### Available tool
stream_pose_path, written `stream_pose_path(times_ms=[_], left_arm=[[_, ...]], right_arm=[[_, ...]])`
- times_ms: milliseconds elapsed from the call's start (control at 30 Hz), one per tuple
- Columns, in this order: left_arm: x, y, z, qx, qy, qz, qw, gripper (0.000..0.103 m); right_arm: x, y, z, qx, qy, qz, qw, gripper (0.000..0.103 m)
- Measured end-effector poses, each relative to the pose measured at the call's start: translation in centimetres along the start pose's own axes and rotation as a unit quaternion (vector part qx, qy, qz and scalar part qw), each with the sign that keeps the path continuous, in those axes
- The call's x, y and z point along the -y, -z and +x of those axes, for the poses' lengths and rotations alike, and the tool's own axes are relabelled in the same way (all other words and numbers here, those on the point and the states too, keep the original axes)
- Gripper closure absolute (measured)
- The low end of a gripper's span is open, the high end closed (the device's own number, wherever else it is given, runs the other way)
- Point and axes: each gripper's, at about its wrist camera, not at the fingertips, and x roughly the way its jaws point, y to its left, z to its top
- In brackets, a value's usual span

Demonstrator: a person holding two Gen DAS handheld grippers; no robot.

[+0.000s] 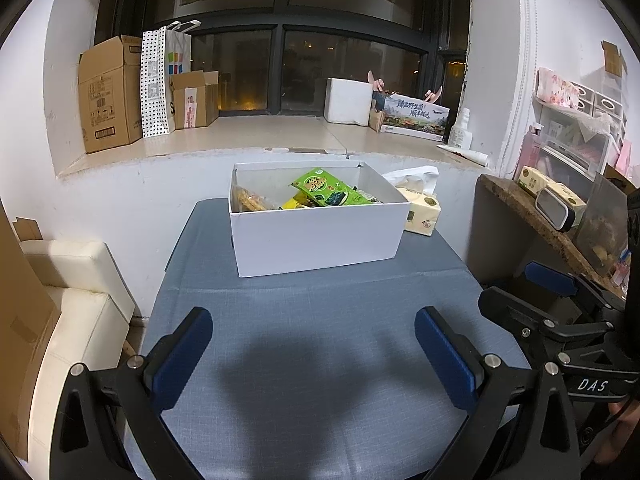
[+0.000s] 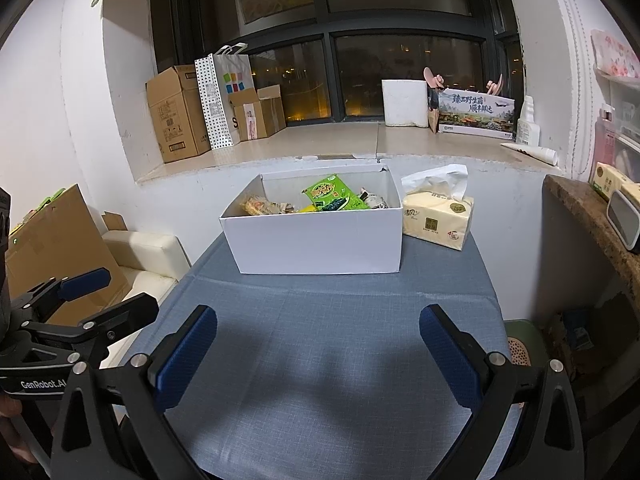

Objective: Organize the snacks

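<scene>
Table cover [image 1: 320, 320]: blue-grey woven cloth, matt, visible weave, fold creases.
White box [image 1: 316, 236] at 12 o'clock on the cloth: smooth matt card.
Green snack packet [image 1: 330, 192] inside the box: glossy printed film; orange packet [image 1: 250, 200] at its 9 o'clock: clear crinkled film.
Tissue pack [image 2: 438, 220], 3 o'clock of the box: soft plastic wrap, slight sheen; paper tissue sticks out on top.
Left gripper [image 1: 314, 356] and right gripper [image 2: 318, 356]: matt black plastic frames, shiny metal screw heads, blue finely textured pads [image 1: 184, 360].
Cartons [image 1: 110, 92] on the ledge at 10 o'clock: brown corrugated card, matt.
Ledge [image 1: 256, 132]: polished stone-like slab, faint gloss.
</scene>
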Motion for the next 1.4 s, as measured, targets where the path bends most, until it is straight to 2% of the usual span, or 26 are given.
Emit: stream_pose_path(times_ms=[1400], left_arm=[[-0.39,0.23,0.21,-0.008,0.001,-0.005,1.0,0.0]], right_arm=[[0.13,0.41,0.15,-0.004,0.002,0.0,1.0,0.0]])
